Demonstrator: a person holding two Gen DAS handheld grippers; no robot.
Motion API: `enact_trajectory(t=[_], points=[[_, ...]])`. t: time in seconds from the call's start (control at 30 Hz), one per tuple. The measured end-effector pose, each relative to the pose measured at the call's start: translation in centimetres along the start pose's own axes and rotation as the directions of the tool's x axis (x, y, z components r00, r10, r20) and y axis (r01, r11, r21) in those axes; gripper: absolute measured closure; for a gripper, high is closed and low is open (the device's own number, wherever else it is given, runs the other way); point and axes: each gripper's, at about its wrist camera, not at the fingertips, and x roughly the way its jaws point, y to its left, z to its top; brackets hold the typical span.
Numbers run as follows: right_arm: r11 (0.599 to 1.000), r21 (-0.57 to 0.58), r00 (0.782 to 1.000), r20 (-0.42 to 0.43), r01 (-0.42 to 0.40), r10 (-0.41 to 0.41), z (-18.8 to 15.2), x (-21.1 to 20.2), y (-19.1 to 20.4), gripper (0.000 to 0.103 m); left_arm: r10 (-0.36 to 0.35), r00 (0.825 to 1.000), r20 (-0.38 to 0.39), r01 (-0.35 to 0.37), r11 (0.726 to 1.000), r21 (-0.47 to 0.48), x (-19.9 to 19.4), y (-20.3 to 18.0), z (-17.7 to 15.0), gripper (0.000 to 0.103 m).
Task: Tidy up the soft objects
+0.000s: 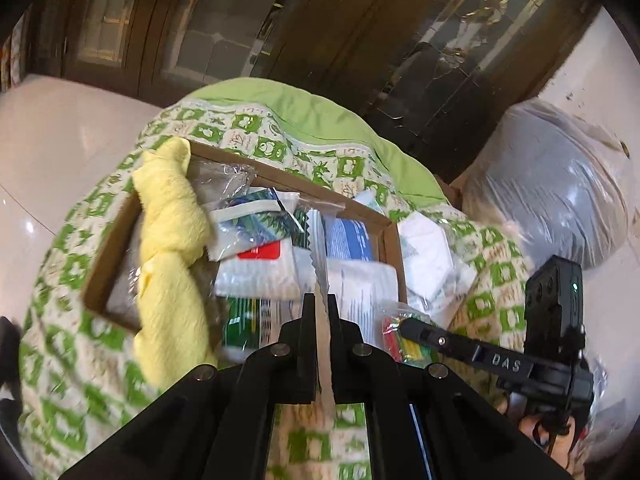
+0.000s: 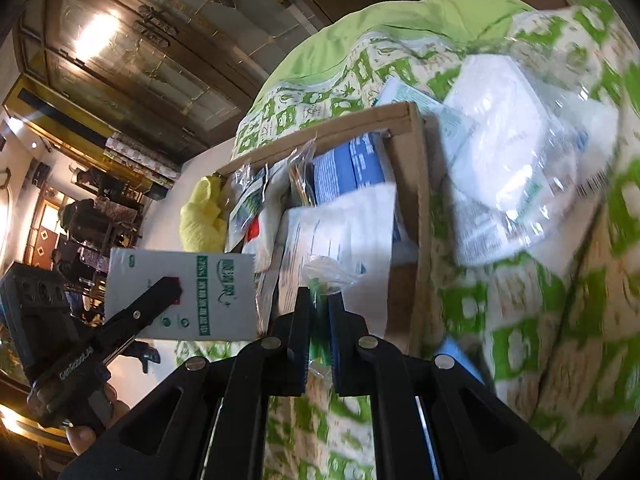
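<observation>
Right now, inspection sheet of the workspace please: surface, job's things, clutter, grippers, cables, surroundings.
Surface: green-and-cream patterned quilt on a soft mound.
Job's things: cardboard box packed with packets; yellow towel draped over its left edge.
Clutter: clear-bagged white packets on the quilt outside the box.
Grippers: left gripper shut on a flat white packet; right gripper shut on a clear bag of coloured pieces.
Cables: nothing seen.
Surroundings: dark wooden cabinet, pale floor, plastic-wrapped grey bundle.

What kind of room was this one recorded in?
Probably a home living or bedroom area: a green-patterned quilt under a cardboard box, dark wooden glass-front cabinets and a glossy pale tiled floor.
</observation>
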Motion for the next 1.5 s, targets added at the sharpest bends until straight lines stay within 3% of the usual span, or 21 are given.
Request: enact_trajectory(t=[0.6, 0.63, 0.67, 0.7, 0.77, 0.8, 1.03, 1.17, 1.33, 1.5], points=[[0.998, -0.049, 0.999, 0.024, 0.041, -0.040, 5.0, 4.7, 1.2, 0.095, 0.038, 0.998, -0.058, -0.041, 0.998, -0.045, 6.2, 3.3, 2.4, 0.101], [0.998, -0.051, 0.999, 0.028, 0.038, -0.037, 5.1, 4.8, 1.1, 0.094, 0.043, 0.997, -0.062, -0.045, 0.998, -0.040, 6.4, 3.2, 2.4, 0.097], [0.998, -0.050, 0.999, 0.035, 0.035, -0.033, 5.2, 4.8, 1.1, 0.094, 0.055, 0.996, -0.067, -0.057, 0.998, -0.029, 6.7, 3.1, 2.4, 0.087], [0.998, -0.047, 0.999, 0.041, 0.034, -0.032, 5.2, 4.8, 1.0, 0.088, 0.069, 0.995, -0.067, -0.071, 0.997, -0.020, 6.9, 3.1, 2.4, 0.079], [0.998, -0.037, 0.998, 0.050, 0.045, -0.043, 5.3, 4.6, 0.7, 0.073, 0.091, 0.993, -0.073, -0.092, 0.996, -0.012, 7.0, 3.0, 2.4, 0.041], [0.998, -0.030, 0.997, 0.060, 0.046, -0.044, 5.3, 4.4, 0.6, 0.065, 0.096, 0.993, -0.075, -0.098, 0.995, -0.015, 7.0, 3.1, 2.5, 0.038], [1.000, 0.010, 0.995, 0.094, 0.012, -0.013, 4.9, 2.4, -0.1, 0.063, 0.114, 0.993, -0.041, -0.116, 0.992, -0.042, 5.2, 3.7, 2.6, 0.036], [0.999, 0.033, 0.995, 0.097, -0.012, 0.009, 3.2, 0.7, -0.5, 0.056, 0.129, 0.991, -0.032, -0.130, 0.991, -0.013, 3.5, 3.4, 2.2, 0.031], [0.997, 0.062, 0.998, 0.057, -0.038, 0.034, 0.4, -0.6, -0.7, 0.051, 0.132, 0.990, -0.044, -0.132, 0.991, 0.008, 0.2, 3.7, 0.1, 0.025], [1.000, 0.011, 1.000, 0.020, -0.007, 0.007, -3.0, -1.8, -0.2, 0.051, 0.138, 0.989, -0.053, -0.139, 0.990, -0.012, -2.9, 4.7, -3.8, 0.025]])
